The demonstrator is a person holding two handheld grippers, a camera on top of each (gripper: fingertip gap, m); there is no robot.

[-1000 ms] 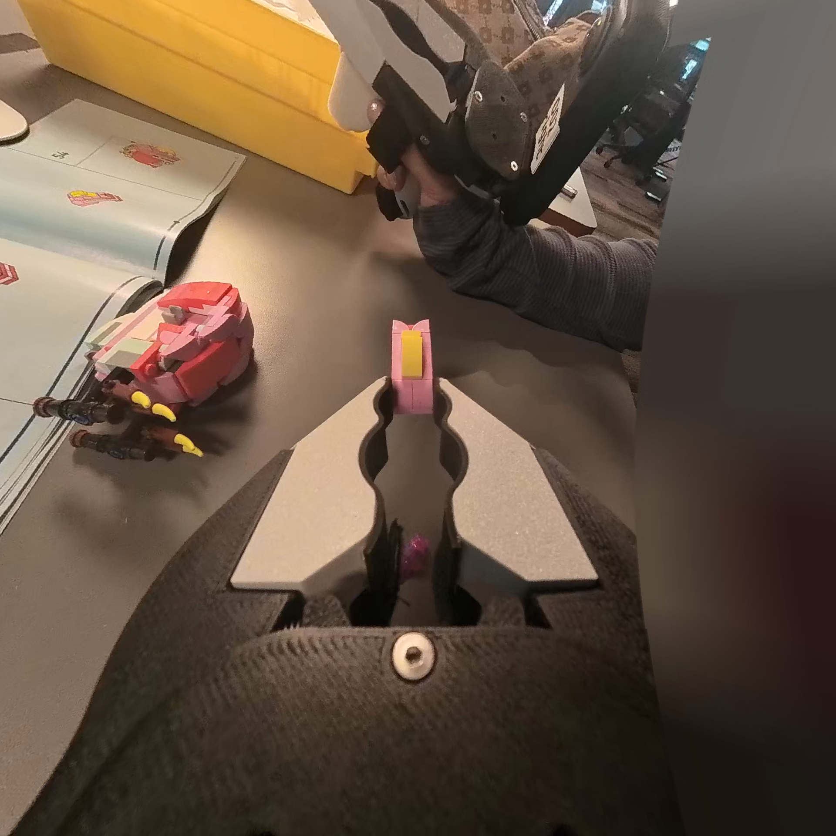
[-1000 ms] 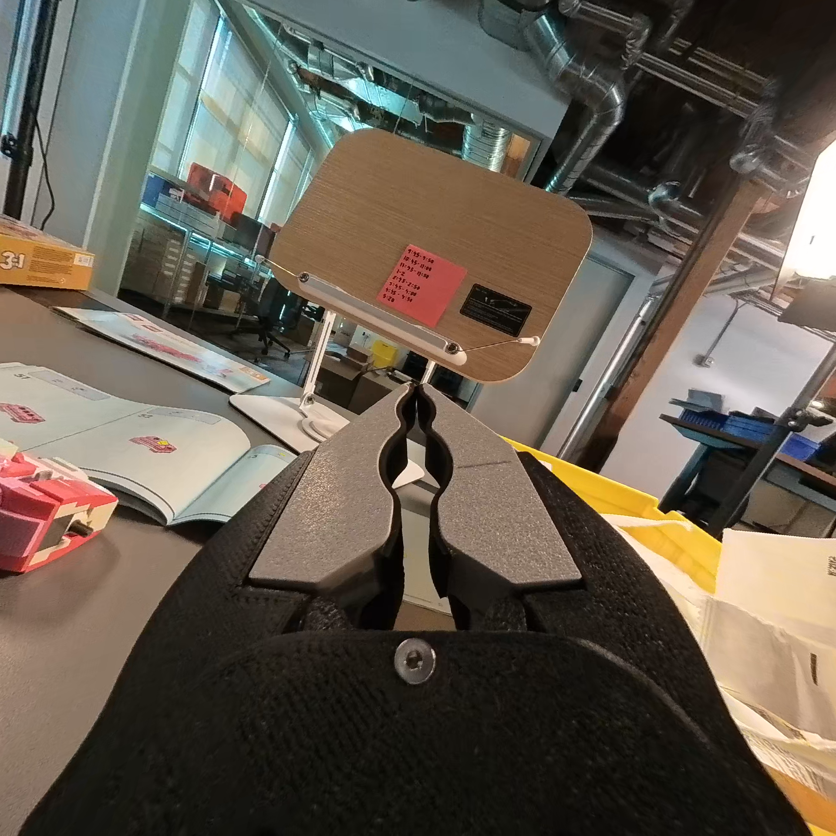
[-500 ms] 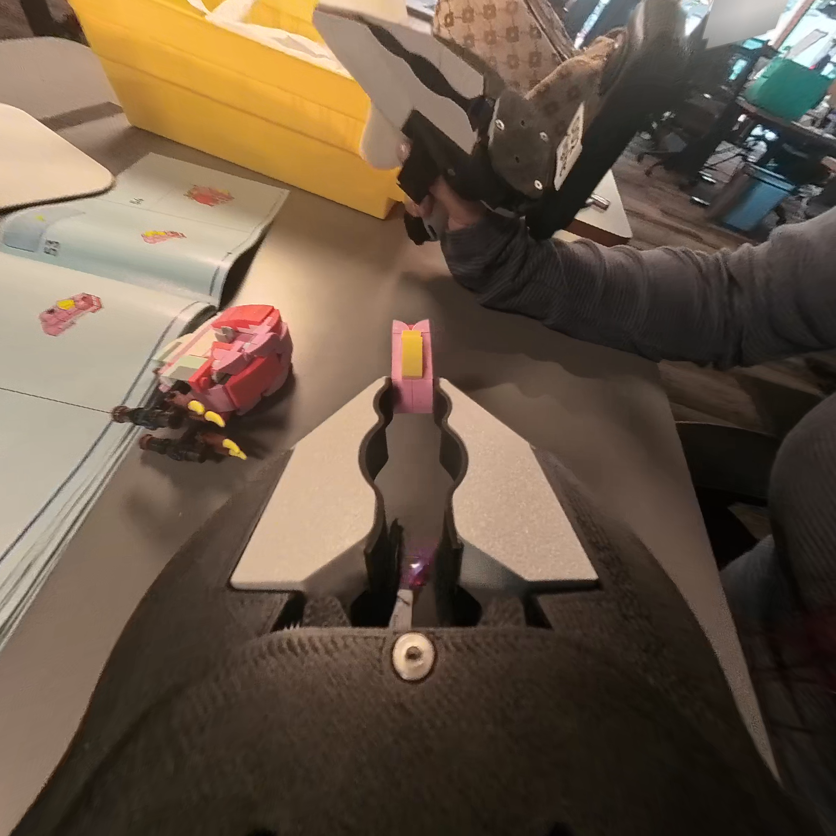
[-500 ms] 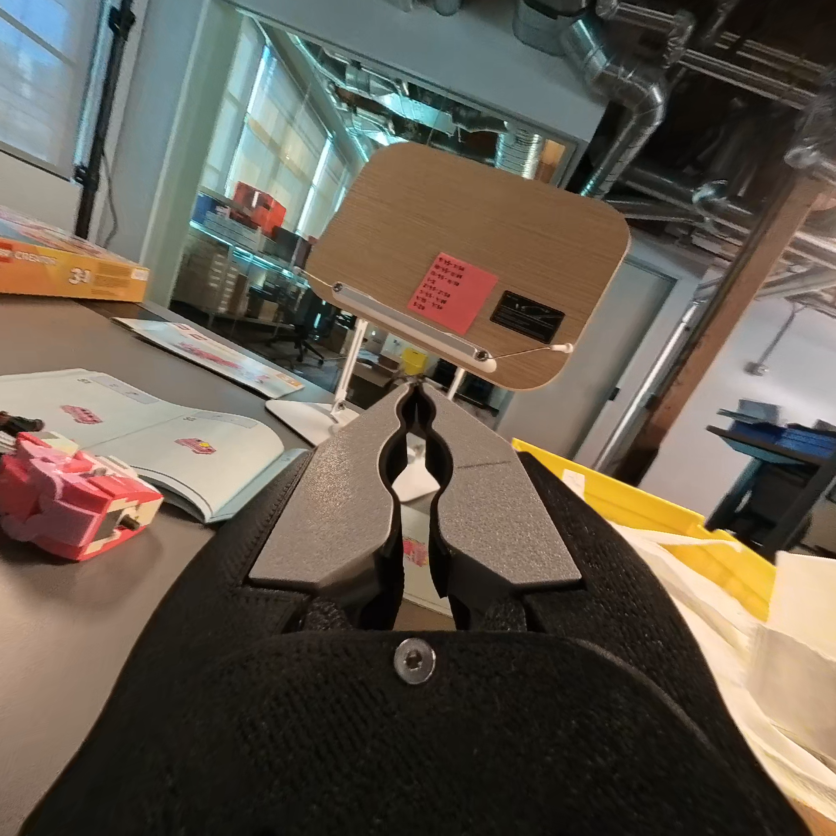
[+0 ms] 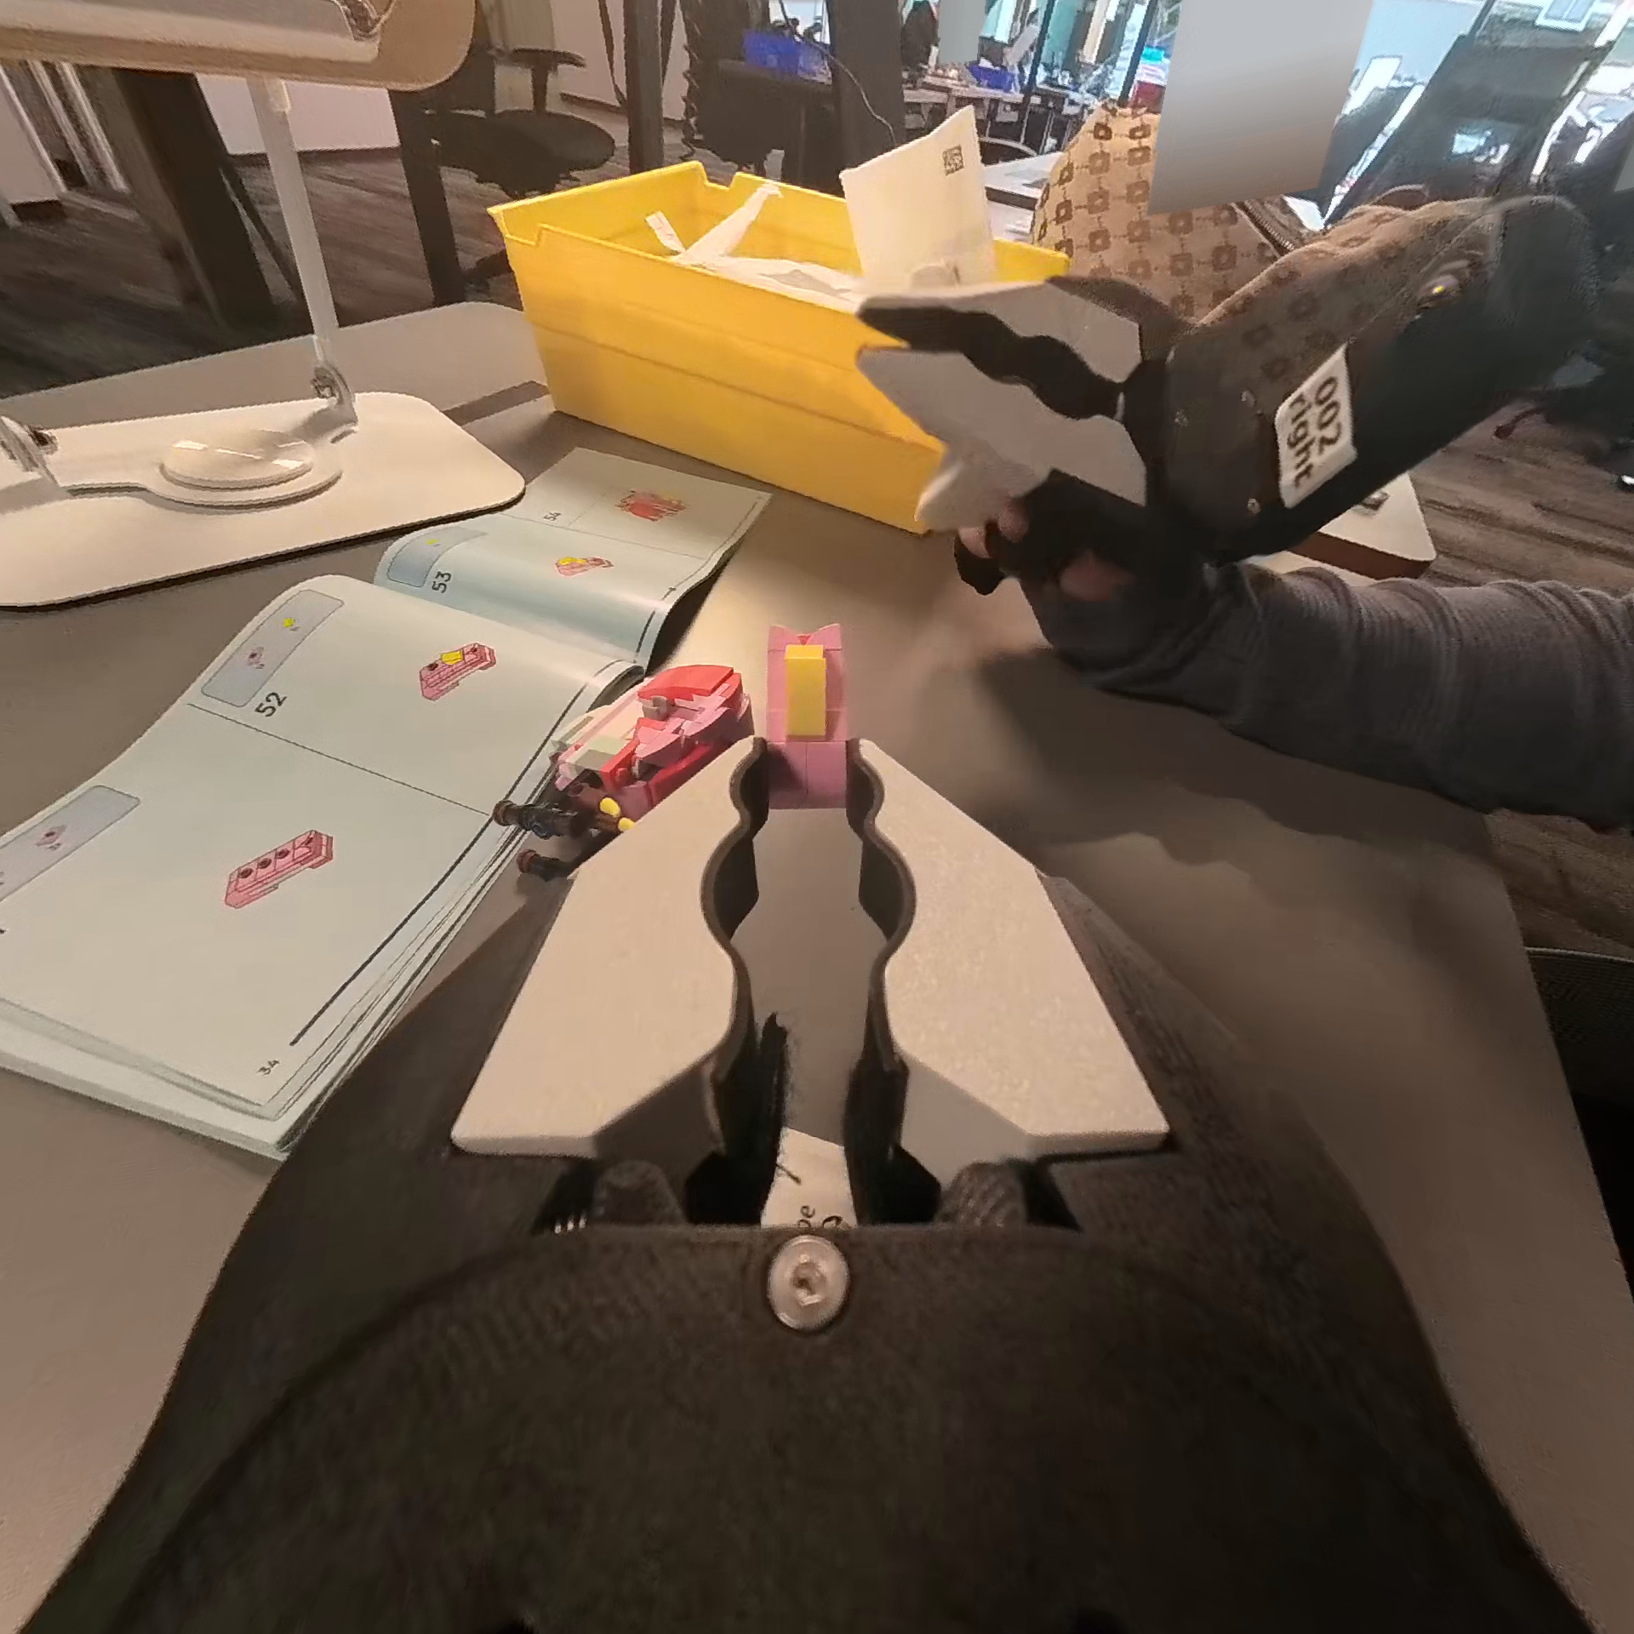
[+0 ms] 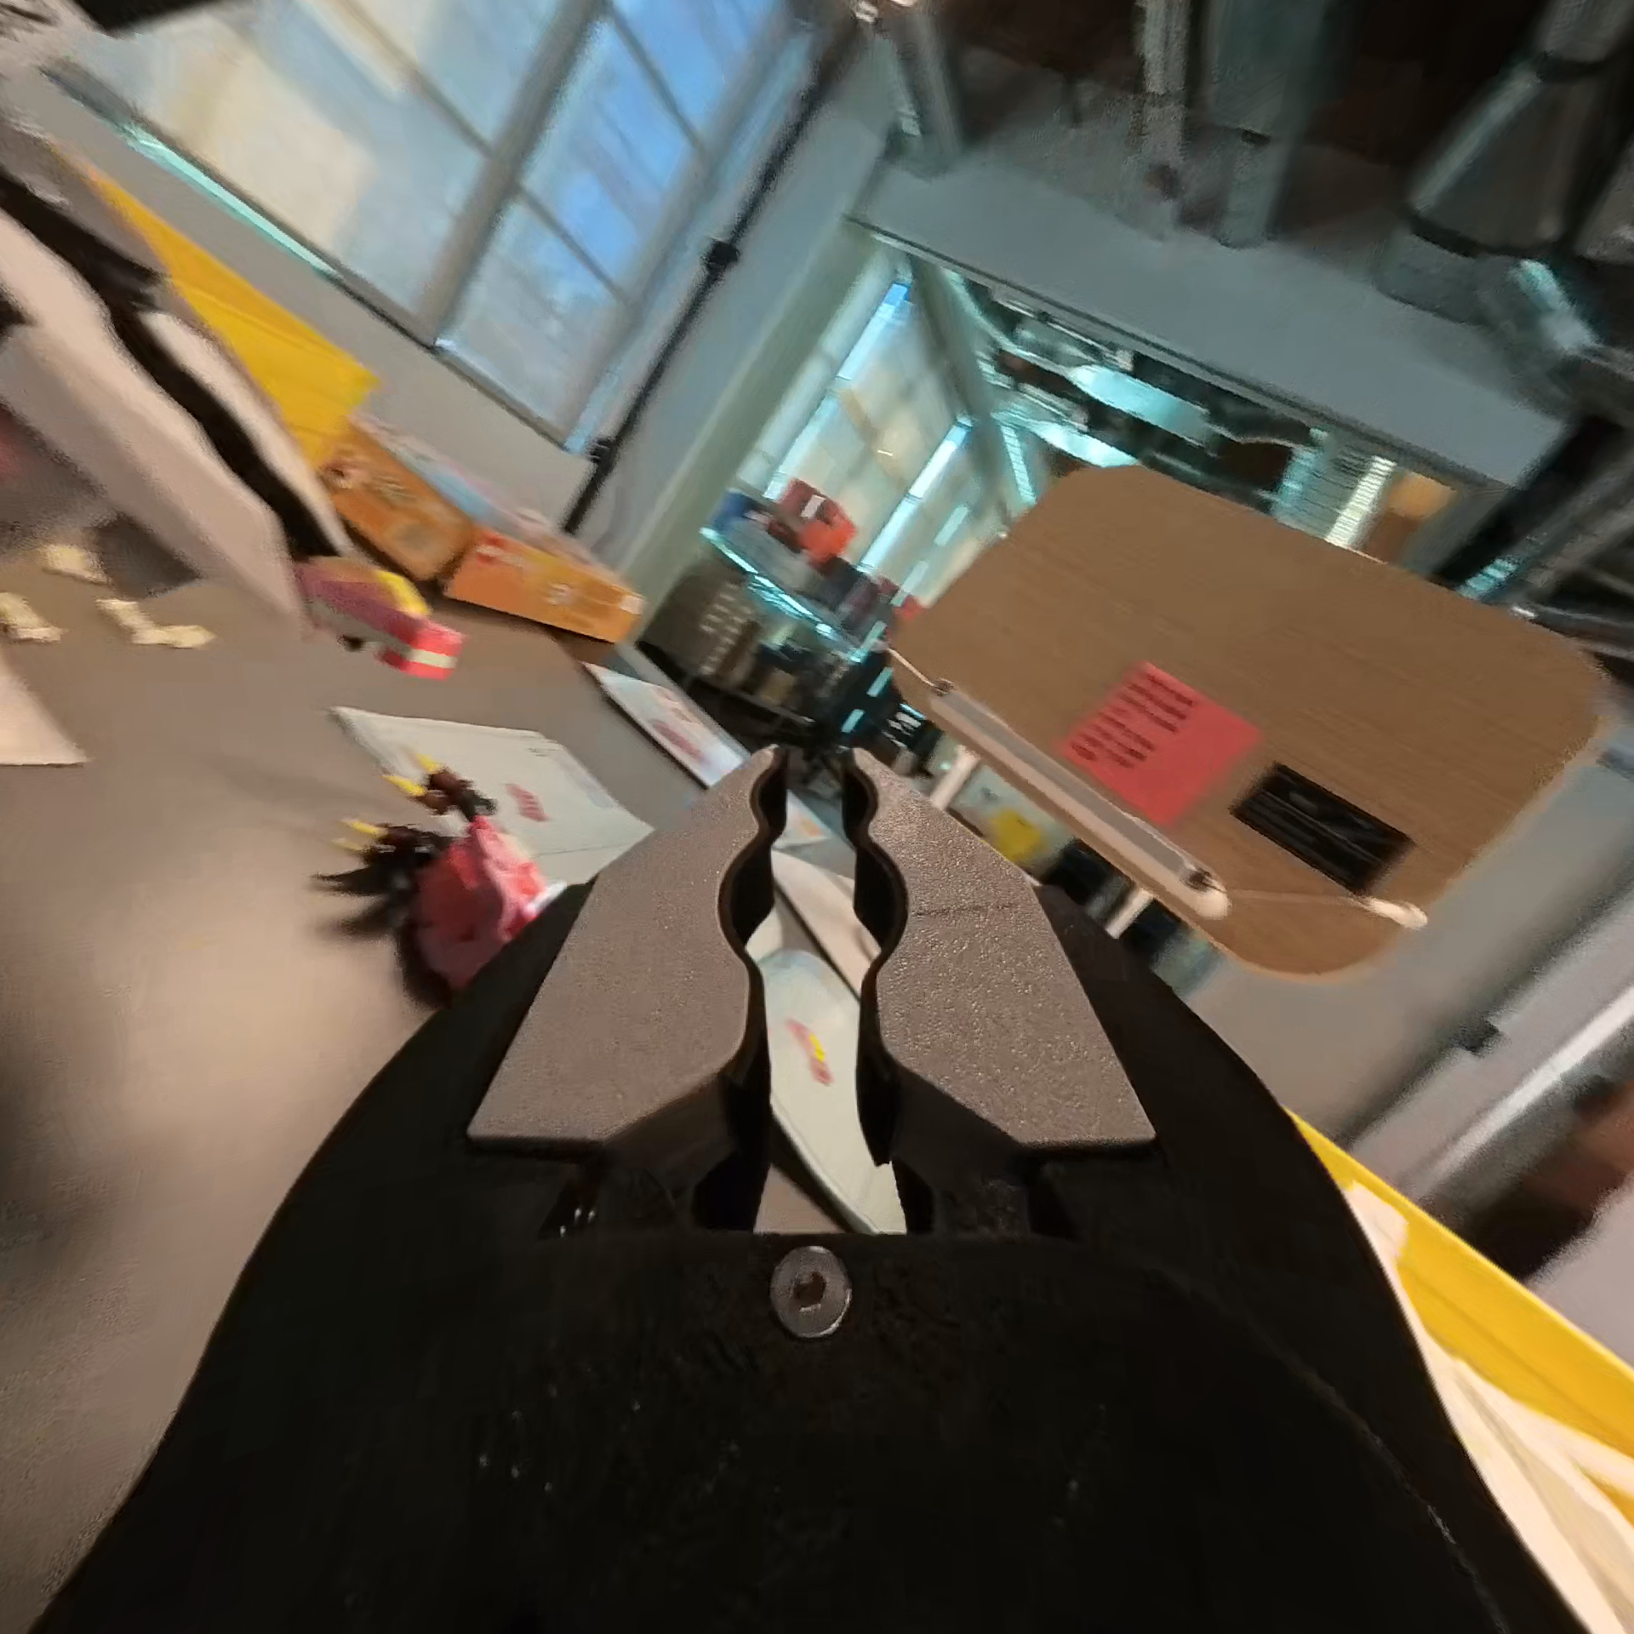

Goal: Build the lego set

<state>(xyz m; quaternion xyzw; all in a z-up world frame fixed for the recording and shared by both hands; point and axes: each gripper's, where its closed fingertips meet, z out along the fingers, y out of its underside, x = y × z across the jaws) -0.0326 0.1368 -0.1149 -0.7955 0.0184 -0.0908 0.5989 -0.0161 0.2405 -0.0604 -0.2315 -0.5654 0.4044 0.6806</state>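
Left tongs clamped on a pink brick piece topped by a yellow tile, both fingertips pressed against its sides, the piece jutting toward 12 o'clock beyond the tips. Just beside it at 10 o'clock, touching the left finger's edge in view, a red-and-pink brick model with dark legs and yellow claws, lying on the counter. Right tongs parted by a narrow gap, nothing between the fingers; seen from the left view at 2 o'clock, raised above the counter in a gloved hand with a grey sleeve.

Dark grey counter carrying an open instruction booklet at 9 o'clock, a yellow bin of white papers at 12 o'clock, and a white stand base at 10 o'clock. From the right view, a wooden board on that stand at 2 o'clock, orange boxes at 10 o'clock, large windows and ceiling ducts beyond.

Right view heavily smeared with motion blur; brick model there barely legible at 9 o'clock. Underside of the held piece hidden.
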